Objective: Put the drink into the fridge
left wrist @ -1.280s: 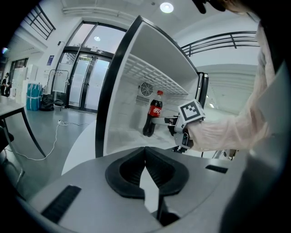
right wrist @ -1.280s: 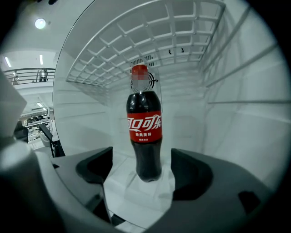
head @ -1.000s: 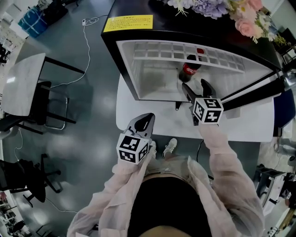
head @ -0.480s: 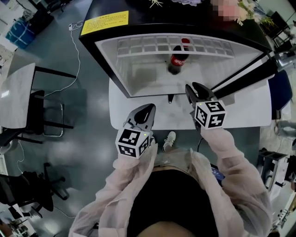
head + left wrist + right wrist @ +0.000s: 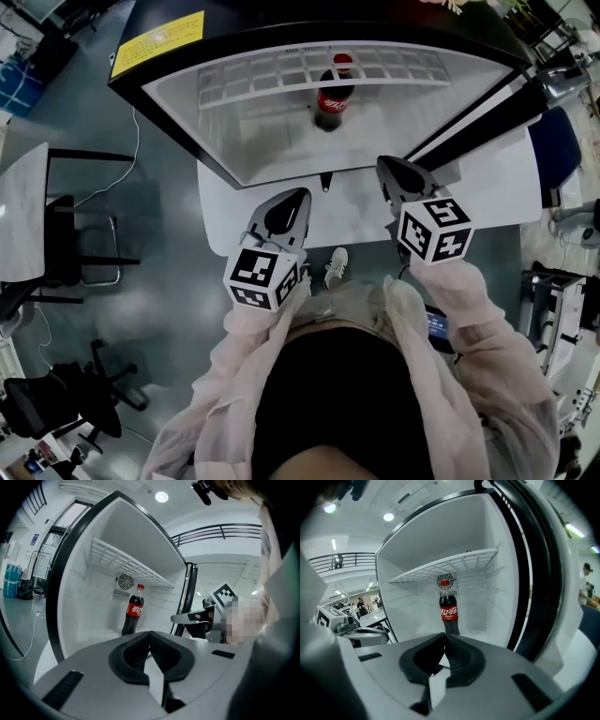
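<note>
The cola bottle [image 5: 330, 98] stands upright on the floor of the open fridge [image 5: 234, 141], far centre, below the wire shelf [image 5: 262, 86] and free of both tools. Placement is judged complete. The right gripper [image 5: 394, 176] sits just outside the opening; its jaws have just been closing and now meet on nothing. The left gripper [image 5: 289, 208], near left, has its jaws together and is empty. The bottle's base is masked in both gripper views, and the door [image 5: 487, 108] is cut off at right.

Glossy plastic bottle [image 5: 448, 613], metal wire shelf [image 5: 454, 564], glossy black fridge [image 5: 272, 19]
</note>
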`<state>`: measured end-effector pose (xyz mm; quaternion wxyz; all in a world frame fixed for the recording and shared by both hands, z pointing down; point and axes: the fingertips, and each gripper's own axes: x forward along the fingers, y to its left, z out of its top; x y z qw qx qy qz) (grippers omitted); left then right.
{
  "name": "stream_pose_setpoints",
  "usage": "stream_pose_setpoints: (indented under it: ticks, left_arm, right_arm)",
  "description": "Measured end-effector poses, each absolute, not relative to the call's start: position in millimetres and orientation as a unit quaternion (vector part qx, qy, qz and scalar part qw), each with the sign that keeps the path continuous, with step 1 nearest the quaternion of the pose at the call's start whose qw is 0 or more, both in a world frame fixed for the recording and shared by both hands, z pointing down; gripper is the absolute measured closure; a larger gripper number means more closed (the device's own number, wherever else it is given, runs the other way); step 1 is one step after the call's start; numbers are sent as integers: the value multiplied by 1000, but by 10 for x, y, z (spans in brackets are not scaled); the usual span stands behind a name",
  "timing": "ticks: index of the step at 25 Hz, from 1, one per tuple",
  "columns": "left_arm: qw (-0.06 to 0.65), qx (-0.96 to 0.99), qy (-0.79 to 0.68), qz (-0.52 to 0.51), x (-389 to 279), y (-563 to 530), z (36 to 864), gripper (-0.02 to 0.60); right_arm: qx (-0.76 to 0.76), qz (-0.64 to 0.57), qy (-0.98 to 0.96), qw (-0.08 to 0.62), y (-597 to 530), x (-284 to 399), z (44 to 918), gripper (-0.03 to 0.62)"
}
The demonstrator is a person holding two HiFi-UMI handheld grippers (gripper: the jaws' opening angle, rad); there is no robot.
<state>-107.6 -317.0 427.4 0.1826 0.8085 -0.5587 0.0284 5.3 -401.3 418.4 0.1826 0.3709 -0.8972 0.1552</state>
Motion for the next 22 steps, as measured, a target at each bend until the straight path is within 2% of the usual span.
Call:
stream_pose_setpoints:
  ticks: [22]
  left_arm:
    - [171, 825, -537, 24, -845, -3208, 4259, 571]
  right_arm:
    - [384, 87, -902, 178, -3809, 310, 3957, 585]
